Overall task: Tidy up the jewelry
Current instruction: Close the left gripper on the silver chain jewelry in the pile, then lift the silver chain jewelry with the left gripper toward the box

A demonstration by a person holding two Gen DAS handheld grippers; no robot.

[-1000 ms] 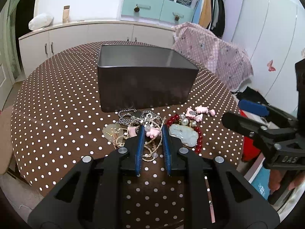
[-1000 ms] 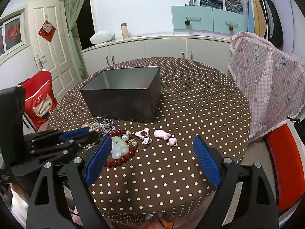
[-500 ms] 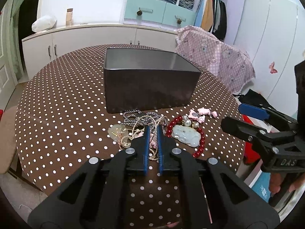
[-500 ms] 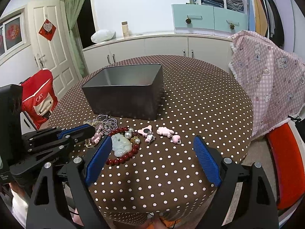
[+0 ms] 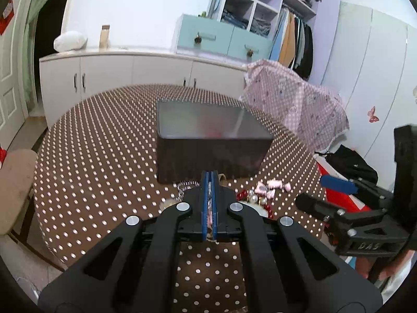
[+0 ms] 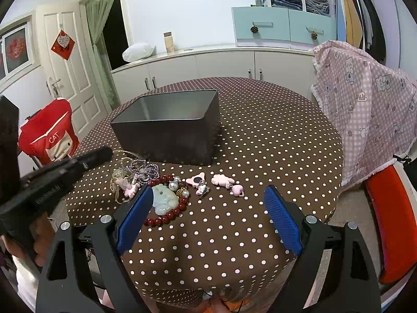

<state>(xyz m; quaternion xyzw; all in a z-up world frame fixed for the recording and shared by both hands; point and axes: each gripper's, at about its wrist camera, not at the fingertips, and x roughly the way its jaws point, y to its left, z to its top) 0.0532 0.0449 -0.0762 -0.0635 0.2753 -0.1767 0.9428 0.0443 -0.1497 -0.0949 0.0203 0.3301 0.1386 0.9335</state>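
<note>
A dark metal box stands open on the dotted table; it also shows in the left wrist view. In front of it lie a tangled cord necklace with pink charms, a purple bead chain, a red bead bracelet with a jade pendant and pink charms. My left gripper is shut on a thin cord of the tangled necklace and lifted above the pile; it also shows in the right wrist view. My right gripper is open and empty, near the table's front edge.
The round table with a brown polka-dot cloth holds everything. A chair draped in pink checked cloth stands at the right, a red chair at the left. White cabinets line the far wall.
My left gripper closed on the tangled necklace and then rose toward the box, pulling the cord up. My right gripper stayed open and barely moved.
</note>
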